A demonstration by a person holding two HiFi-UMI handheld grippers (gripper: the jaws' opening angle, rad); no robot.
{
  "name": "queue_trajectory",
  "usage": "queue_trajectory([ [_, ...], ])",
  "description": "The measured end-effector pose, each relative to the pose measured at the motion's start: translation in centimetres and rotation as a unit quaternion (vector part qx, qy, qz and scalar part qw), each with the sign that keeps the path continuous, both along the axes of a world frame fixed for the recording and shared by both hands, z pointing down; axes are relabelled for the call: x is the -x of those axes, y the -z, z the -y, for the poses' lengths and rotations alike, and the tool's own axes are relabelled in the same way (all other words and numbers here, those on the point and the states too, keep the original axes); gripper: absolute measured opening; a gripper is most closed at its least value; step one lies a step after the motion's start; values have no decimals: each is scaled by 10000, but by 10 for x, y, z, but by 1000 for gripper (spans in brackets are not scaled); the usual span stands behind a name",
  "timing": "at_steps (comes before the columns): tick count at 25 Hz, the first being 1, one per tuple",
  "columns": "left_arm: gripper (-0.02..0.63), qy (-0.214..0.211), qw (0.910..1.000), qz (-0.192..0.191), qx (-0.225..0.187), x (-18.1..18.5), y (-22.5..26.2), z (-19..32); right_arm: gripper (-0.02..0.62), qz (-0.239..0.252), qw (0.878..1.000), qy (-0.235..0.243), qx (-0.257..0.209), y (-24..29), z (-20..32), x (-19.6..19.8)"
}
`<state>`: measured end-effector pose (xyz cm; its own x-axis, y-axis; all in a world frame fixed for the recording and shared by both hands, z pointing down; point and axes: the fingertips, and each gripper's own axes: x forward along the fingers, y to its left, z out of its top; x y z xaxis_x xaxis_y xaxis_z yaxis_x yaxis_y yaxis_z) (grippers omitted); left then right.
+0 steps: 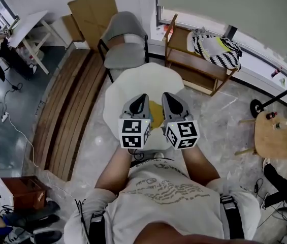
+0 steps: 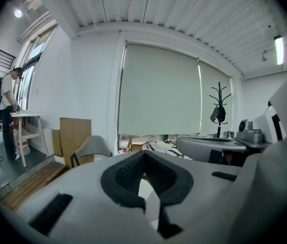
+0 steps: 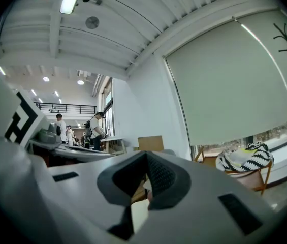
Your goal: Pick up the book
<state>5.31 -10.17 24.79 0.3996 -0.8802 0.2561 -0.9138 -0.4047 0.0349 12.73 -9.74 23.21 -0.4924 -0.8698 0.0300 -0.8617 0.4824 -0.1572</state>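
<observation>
In the head view a yellow flat thing (image 1: pixel 156 115), seemingly the book, lies on a round white table (image 1: pixel 148 78); most of it is hidden between and under my two grippers. My left gripper (image 1: pixel 142 98) hangs over the table just left of it, my right gripper (image 1: pixel 165 96) just right of it, side by side. In the left gripper view the left gripper (image 2: pixel 144 154) has its jaws met at the tip with nothing between them. The right gripper (image 3: pixel 146 154) in its own view looks the same, shut and empty. Both point roughly level toward the window wall.
A grey chair (image 1: pixel 125 39) stands behind the table. A wooden rack (image 1: pixel 194 65) with a black-and-white striped cushion (image 1: pixel 215 47) is at the back right. Wooden slats (image 1: pixel 67 116) lie at left, a round wooden stool (image 1: pixel 275 136) at right. A person (image 2: pixel 6 105) stands at a far desk.
</observation>
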Motion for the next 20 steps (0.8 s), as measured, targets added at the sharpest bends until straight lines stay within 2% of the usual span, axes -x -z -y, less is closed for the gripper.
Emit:
queue_trajectory([
  [5, 15, -122, 9998, 21, 178, -9, -15, 16, 26, -89, 9996, -49, 268, -19, 14, -5],
  [10, 15, -339, 9989, -31, 308, -10, -26, 32, 26, -171, 9986, -306, 395, -29, 28, -8],
  [18, 15, -1261, 9916, 7, 288, -4, -41, 67, 26, -284, 9920, -1104, 548, -40, 59, 1],
  [20, 15, -1392, 9895, -123, 356, 8, -43, 79, 26, -393, 9899, -1257, 534, -38, 67, 12],
])
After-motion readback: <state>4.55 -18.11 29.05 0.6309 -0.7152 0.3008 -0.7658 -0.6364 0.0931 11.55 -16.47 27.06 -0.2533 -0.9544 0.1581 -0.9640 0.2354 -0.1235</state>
